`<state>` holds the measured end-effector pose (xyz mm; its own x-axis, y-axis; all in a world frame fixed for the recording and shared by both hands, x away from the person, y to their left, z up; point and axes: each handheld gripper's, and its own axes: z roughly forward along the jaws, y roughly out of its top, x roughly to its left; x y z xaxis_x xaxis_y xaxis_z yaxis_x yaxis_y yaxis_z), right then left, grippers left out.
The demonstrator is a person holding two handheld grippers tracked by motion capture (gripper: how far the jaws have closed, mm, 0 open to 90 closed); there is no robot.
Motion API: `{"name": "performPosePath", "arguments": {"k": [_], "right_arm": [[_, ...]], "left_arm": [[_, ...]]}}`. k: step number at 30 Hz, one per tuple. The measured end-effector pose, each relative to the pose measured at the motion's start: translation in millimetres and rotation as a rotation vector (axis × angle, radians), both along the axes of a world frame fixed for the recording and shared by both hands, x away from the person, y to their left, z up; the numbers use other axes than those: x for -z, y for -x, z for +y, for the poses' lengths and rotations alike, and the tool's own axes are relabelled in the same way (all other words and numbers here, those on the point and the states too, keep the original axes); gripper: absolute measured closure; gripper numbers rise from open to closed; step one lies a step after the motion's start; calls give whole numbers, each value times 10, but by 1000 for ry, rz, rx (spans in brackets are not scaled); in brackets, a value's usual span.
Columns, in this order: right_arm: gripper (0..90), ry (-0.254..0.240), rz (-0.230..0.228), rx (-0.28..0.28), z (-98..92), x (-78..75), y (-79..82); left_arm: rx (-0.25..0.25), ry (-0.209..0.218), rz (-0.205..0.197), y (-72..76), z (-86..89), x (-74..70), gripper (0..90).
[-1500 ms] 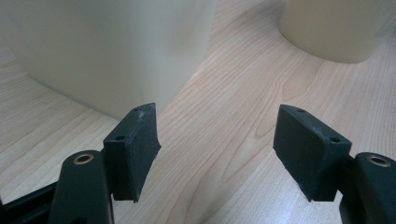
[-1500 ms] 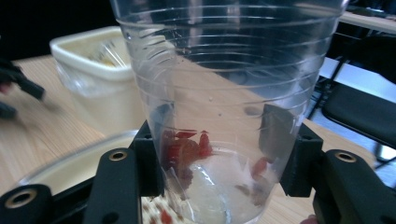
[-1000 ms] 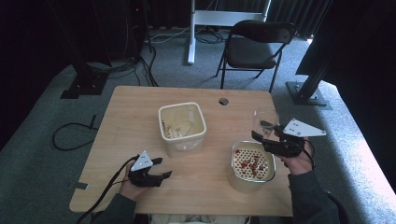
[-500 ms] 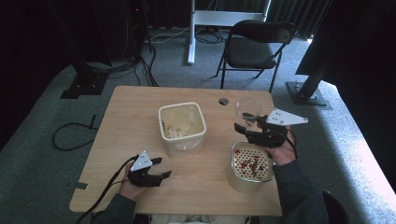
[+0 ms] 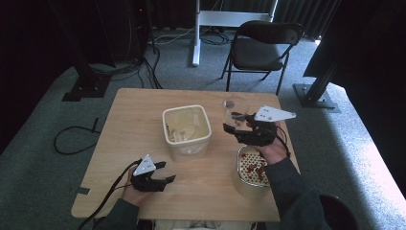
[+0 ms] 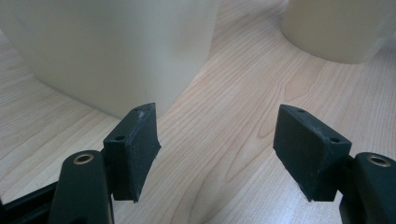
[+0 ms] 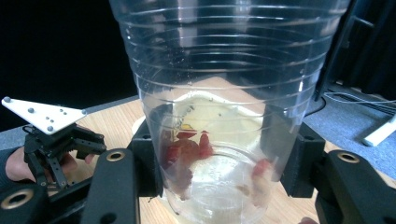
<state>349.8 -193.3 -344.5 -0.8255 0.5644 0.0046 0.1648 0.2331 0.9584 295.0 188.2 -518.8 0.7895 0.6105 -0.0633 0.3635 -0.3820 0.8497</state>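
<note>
My right gripper (image 5: pixel 235 123) is shut on a clear plastic cup (image 5: pixel 234 106) and holds it upright above the table, just right of the square cream container (image 5: pixel 186 125). In the right gripper view the cup (image 7: pixel 224 93) sits between the jaws of that gripper (image 7: pixel 219 161), with a few red pieces (image 7: pixel 187 147) at its bottom. A round tub (image 5: pixel 250 168) of red pieces stands under the right forearm. My left gripper (image 5: pixel 165 173) rests near the table's front edge, jaws apart on bare wood (image 6: pixel 217 144), facing the cream container (image 6: pixel 107 51).
The wooden table (image 5: pixel 134 120) has free room at its left and far side. A folding chair (image 5: pixel 261 48) stands beyond the far edge. Cables (image 5: pixel 72 139) lie on the carpet at the left. The round tub (image 6: pixel 336 28) is ahead of the left gripper, at the right.
My right gripper has carried the cup leftward and slightly up, from over the round tub toward the square container. The left gripper has stayed where it was.
</note>
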Motion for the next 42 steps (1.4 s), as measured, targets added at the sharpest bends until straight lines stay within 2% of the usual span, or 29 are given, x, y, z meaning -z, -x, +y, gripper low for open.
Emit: {"name": "performPosePath", "arguments": {"k": [23, 29, 33, 42], "right_arm": [[435, 19, 24, -81, 589, -108, -185], [435, 13, 45, -76, 696, -130, -273], [435, -13, 68, -66, 782, -145, -372], [432, -12, 101, -62, 949, -91, -502]], "left_arm": [[-2, 3, 1, -3, 10, -3, 314], [-3, 1, 0, -4, 14, -4, 314], [-6, -1, 0, -4, 17, -3, 314], [-8, -1, 1, -3, 13, 1, 314]]}}
